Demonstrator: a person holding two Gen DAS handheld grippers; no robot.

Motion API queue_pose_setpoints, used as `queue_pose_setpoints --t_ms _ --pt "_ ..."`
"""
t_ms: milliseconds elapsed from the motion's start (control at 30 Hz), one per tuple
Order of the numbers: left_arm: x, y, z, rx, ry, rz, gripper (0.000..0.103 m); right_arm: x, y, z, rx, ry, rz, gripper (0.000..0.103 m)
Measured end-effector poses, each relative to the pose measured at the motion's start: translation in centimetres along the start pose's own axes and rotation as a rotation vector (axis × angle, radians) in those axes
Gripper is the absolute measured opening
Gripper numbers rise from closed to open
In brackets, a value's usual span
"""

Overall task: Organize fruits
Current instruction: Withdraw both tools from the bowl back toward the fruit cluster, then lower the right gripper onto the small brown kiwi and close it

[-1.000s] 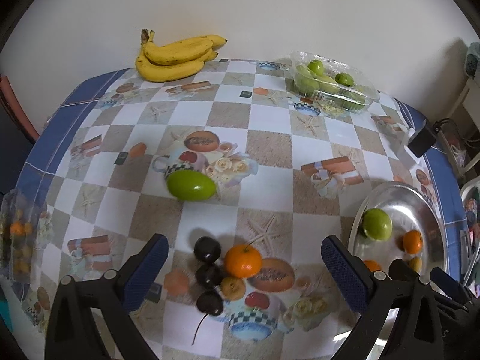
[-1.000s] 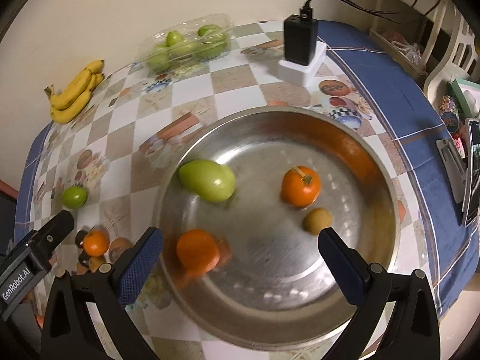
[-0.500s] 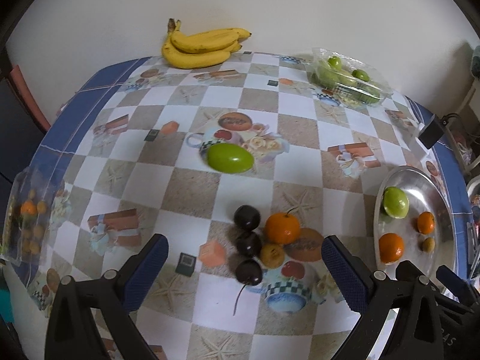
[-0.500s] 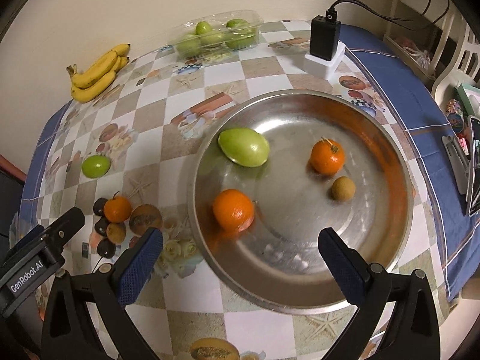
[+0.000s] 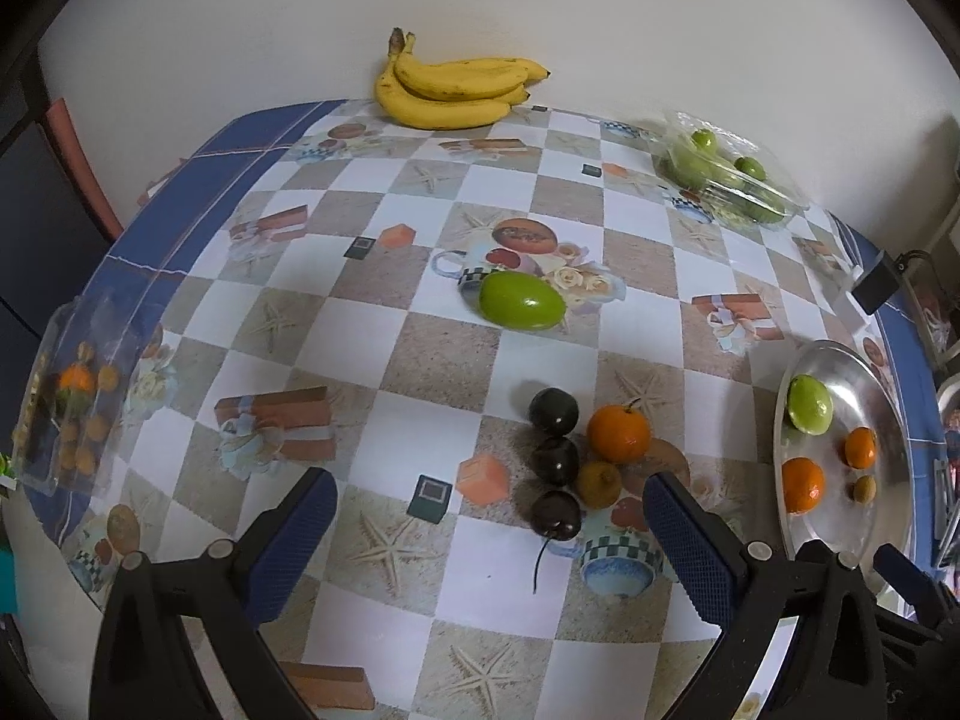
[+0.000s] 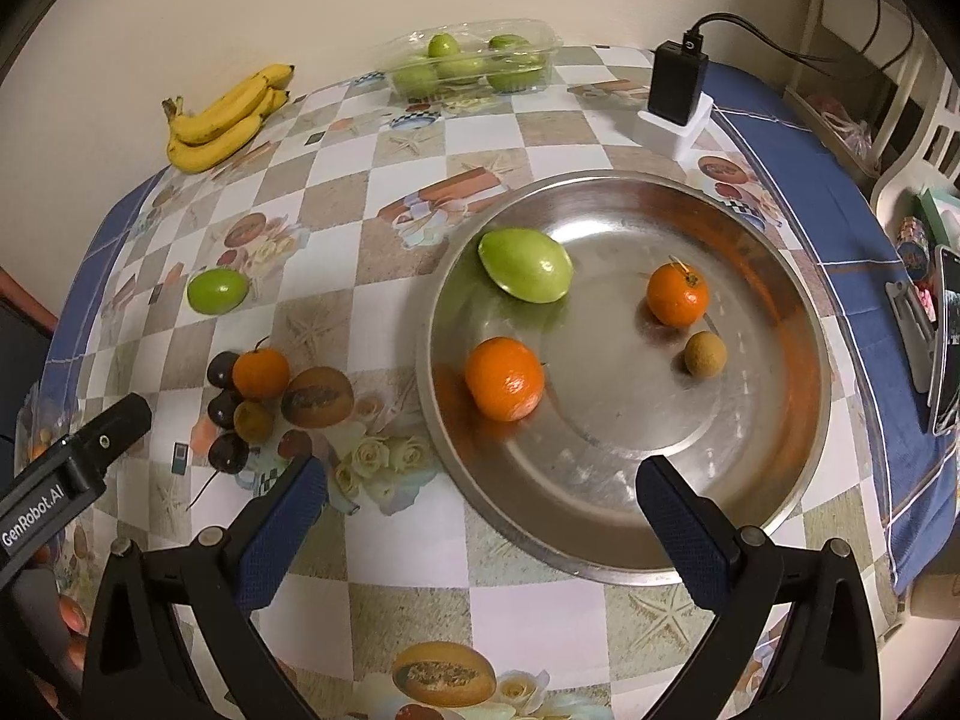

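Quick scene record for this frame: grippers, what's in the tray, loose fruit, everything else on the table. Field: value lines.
left gripper: open, empty
right gripper: open, empty
steel tray: green fruit, two oranges, small brown fruit
loose on table: green mango, orange, three dark plums, brown fruit
back edge: bananas, clear box of green fruit
other: black charger

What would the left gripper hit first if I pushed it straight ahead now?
Probably the cluster of dark cherries, between the open left gripper fingers, ahead of the small brown fruit and orange; depth is uncertain.
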State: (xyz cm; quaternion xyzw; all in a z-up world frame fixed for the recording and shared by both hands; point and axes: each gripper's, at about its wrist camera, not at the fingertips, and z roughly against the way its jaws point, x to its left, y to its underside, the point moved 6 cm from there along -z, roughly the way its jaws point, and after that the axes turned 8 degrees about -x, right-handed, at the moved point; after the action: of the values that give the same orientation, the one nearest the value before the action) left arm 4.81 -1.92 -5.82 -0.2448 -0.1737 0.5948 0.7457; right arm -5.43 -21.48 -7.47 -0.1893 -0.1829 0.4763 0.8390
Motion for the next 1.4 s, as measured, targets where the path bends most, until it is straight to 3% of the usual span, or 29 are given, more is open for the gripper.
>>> queue_pose_setpoints --t_ms 400,933,1133,1300,1400 --pt "2.4 -0.1 0.1 -0.002 -0.021 0.045 0.103 2.0 0.2 -0.1 0.006 -0.007 0.050 0.103" --pt "6.0 -0.5 -1.4 0.022 -0.064 0.128 0.103 7.3 -0.7 -1.5 0.010 -0.104 0.100 0.103" --pt "6.6 -0.5 -2.0 0.038 -0.044 0.176 0.101 8.5 -1.1 -2.1 0.021 -0.127 0.115 0.103" --pt "6.3 -0.3 -2.9 0.069 -0.008 0.201 0.093 9.5 -1.0 -2.9 0.041 -0.134 0.130 0.102" --pt "6.0 -0.1 -3.5 0.091 0.009 0.215 0.092 9.9 -0.8 -3.5 0.055 -0.132 0.145 0.093"
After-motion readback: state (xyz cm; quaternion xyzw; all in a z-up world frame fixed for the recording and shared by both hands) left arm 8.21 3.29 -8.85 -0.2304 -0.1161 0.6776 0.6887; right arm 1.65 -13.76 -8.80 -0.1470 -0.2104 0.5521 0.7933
